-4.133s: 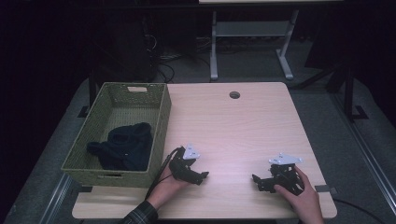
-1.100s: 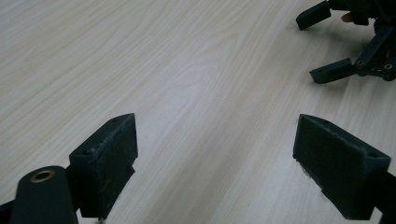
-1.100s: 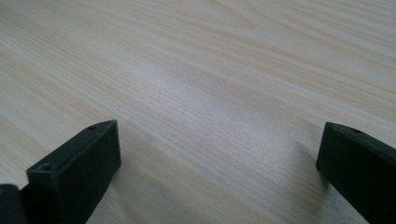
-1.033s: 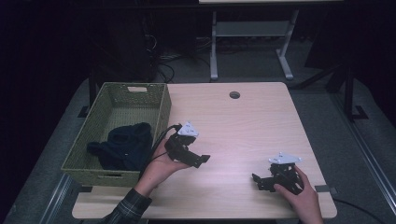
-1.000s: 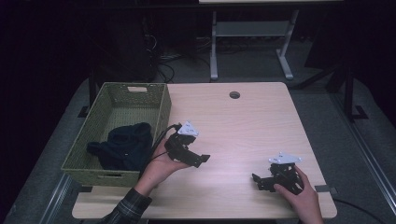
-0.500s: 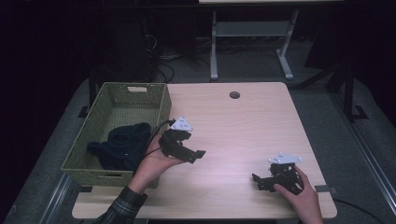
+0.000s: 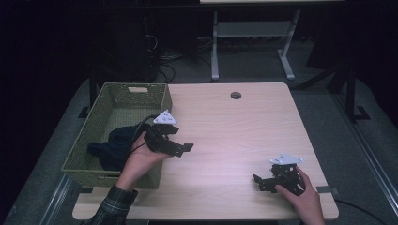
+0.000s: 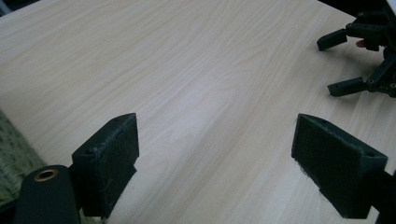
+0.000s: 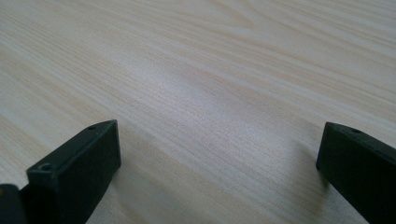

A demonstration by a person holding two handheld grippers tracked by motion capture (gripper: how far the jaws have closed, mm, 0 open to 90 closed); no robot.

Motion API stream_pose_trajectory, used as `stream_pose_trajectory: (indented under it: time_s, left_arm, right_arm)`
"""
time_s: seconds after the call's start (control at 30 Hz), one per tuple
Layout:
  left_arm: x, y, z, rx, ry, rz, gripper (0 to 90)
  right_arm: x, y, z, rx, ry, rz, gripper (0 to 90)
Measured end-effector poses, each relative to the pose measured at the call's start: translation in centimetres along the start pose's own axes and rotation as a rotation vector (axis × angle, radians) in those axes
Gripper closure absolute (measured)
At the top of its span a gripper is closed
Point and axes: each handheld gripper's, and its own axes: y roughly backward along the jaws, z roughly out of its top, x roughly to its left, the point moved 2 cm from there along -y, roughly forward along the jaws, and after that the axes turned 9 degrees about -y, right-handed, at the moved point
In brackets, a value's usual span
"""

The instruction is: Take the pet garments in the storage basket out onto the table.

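High view: left gripper [image 7: 187, 147] held above the table's [image 7: 234, 136] left part just beside the green woven basket [image 7: 162, 101], likely staged for the dark cloth [image 7: 112, 145] heaped in the basket's near half, to the gripper's left; right gripper [image 7: 257, 180] rests near the table's near right corner, apparently parked. Left gripper view: jaws wide apart, empty, over bare wood, the right gripper [image 8: 341, 60] far across. Right gripper view: jaws wide, empty, low over the tabletop [image 9: 210, 70].
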Motion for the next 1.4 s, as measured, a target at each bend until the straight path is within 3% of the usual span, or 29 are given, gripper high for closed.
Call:
stream_pose_trajectory:
  time_s: [0.43,0.83,1.07,1.4]
  left_arm:
    - [2.2,2.8,-1.3,-0.009,0.028,0.069,17.1]
    - [3.6,4.6,-2.4,-0.015,0.051,0.097,17.2]
    - [4.5,5.9,-3.2,-0.002,0.046,0.121,17.2]
    - [6.0,7.7,-4.8,0.015,0.071,0.171,17.1]
  right_arm:
    - [0.0,0.0,0.0,0.001,0.003,0.000,0.0]
    - [0.0,0.0,0.0,0.001,0.004,0.000,0.0]
    - [0.0,0.0,0.0,0.001,0.004,0.000,0.0]
    - [0.0,0.0,0.0,0.000,0.005,0.000,0.0]
